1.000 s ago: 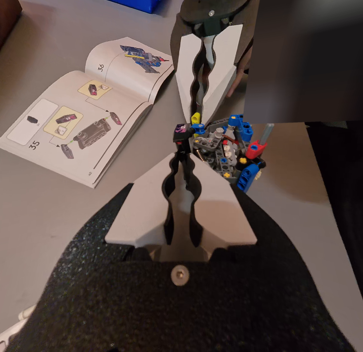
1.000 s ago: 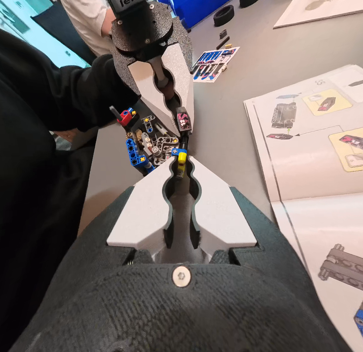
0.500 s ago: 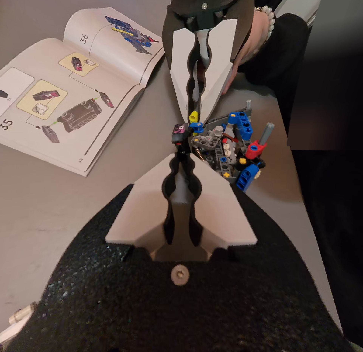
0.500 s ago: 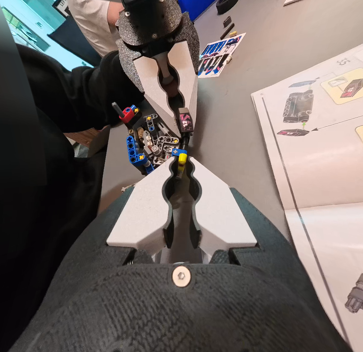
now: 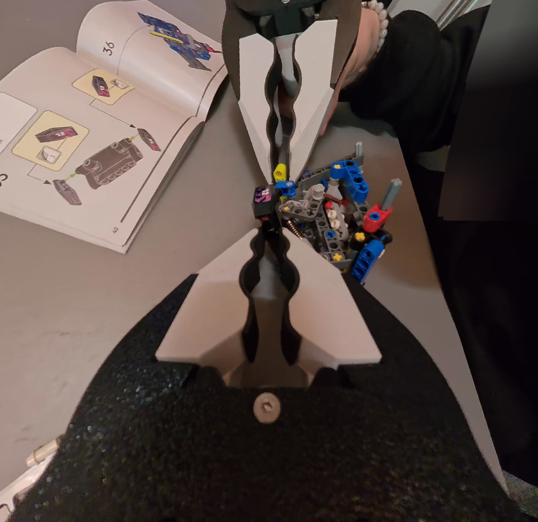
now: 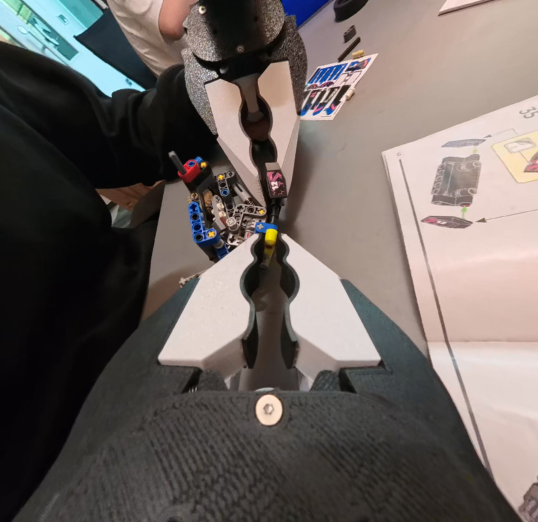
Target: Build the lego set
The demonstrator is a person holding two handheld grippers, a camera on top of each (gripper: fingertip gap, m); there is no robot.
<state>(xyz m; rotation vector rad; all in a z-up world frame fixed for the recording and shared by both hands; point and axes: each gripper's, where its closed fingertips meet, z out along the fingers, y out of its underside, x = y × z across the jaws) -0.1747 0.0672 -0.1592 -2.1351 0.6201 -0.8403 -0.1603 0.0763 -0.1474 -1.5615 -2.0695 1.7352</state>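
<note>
Bare counter (image 5: 203,246) between open booklet (image 5: 102,129) and brick model (image 5: 334,216). Model hemmed by both claws, dark sleeve (image 6: 87,144) behind. Sticker sheet (image 6: 332,91) and tyre (image 6: 350,2) farther off.

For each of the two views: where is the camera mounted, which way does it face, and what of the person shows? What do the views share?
Left wrist view: sits on the left tool, looks forward and down along its fingers at the brick model, with the right tool opposite and the booklet to its left; a hand and black sleeve show.
Right wrist view: sits on the right tool, facing back at the left tool; black sleeves show.
Shared: model, both tools, booklet, grey table.
</note>
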